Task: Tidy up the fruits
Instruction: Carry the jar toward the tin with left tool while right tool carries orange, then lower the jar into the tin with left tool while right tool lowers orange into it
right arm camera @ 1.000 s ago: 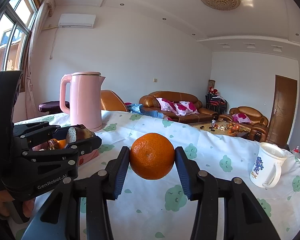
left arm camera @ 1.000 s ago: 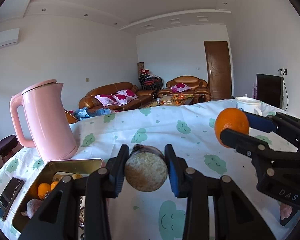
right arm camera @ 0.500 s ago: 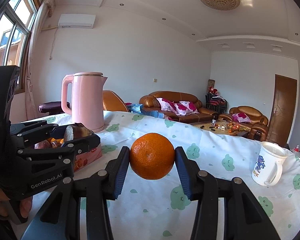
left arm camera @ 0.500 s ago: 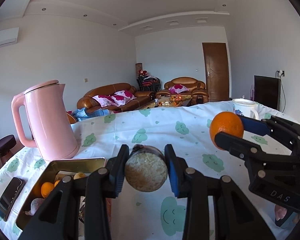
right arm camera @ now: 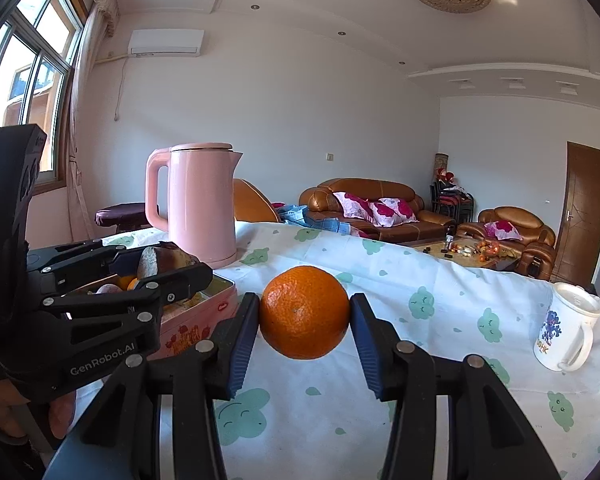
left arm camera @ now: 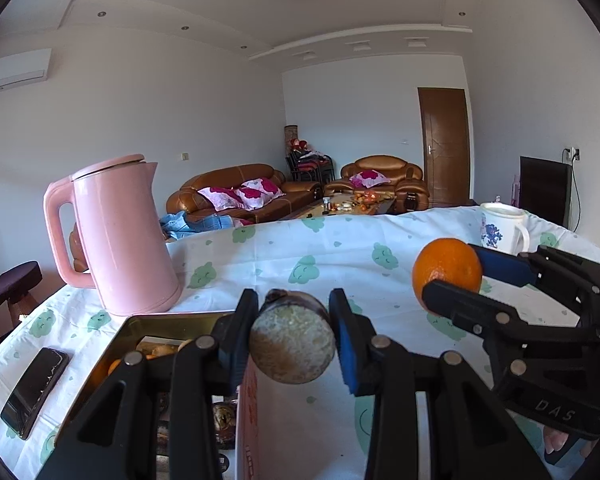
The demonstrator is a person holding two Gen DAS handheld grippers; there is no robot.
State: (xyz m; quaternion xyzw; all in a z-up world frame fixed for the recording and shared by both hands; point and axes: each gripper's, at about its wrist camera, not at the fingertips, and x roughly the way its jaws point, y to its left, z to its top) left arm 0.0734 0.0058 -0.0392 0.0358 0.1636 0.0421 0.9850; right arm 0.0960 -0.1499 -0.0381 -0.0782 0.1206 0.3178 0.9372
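Note:
My left gripper [left arm camera: 293, 334] is shut on a brown rough-skinned round fruit [left arm camera: 292, 344] and holds it above the near right edge of a pink tin box [left arm camera: 148, 326] that has several fruits inside. My right gripper [right arm camera: 304, 316] is shut on an orange [right arm camera: 304, 312] and holds it above the tablecloth. In the left wrist view the right gripper [left arm camera: 452, 276] with the orange [left arm camera: 446, 268] is to the right. In the right wrist view the left gripper [right arm camera: 160, 264] holds the brown fruit [right arm camera: 160, 258] over the box [right arm camera: 204, 312].
A pink kettle [left arm camera: 120, 236] stands behind the box. A black phone [left arm camera: 34, 390] lies at the table's left edge. A white mug [right arm camera: 566, 332] stands at the right. The table [left arm camera: 340, 248] has a white cloth with green cloud prints.
Both grippers have shifted left toward the tin box while holding their fruits. The box now lies closer under the left gripper.

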